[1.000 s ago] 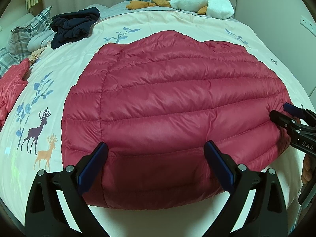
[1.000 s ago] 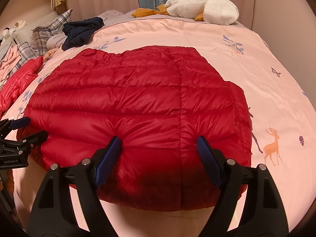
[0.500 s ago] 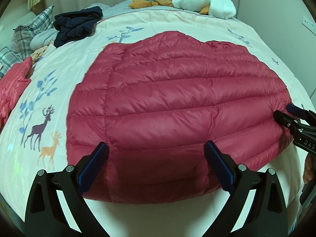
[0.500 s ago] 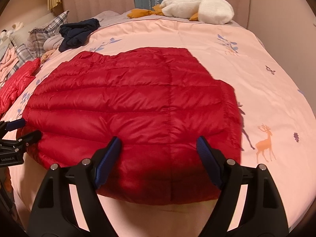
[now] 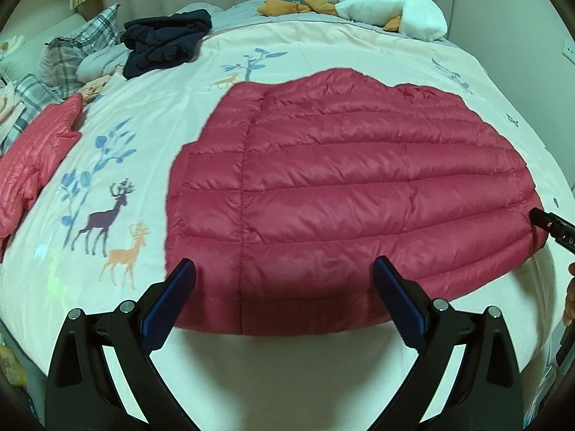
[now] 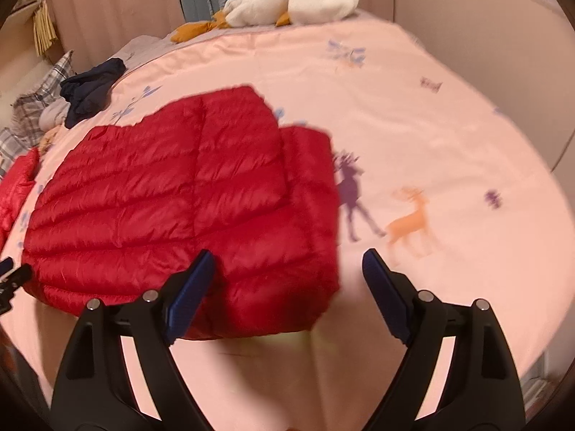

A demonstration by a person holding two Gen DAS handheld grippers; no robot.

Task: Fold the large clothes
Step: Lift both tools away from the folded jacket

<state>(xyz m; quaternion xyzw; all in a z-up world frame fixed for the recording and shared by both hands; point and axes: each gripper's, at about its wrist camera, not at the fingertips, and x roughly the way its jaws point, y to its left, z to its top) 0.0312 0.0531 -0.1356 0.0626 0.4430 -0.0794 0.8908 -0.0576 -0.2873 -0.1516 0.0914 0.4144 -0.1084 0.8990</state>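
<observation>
In the left wrist view, a red quilted down jacket (image 5: 345,194) lies flat across the frame's centre on the deer-print bedspread (image 5: 151,115), puffy with horizontal stitched channels. The left gripper (image 5: 284,287) hangs at its near hem, fingers wide apart. In the right wrist view, the right gripper (image 6: 287,276) is likewise spread over the jacket's lower right corner.

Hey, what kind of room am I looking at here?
Most likely a bedroom: a bed with a deer-print bedspread, a white plush goose by the headboard, and a red down jacket spread flat for folding.
</observation>
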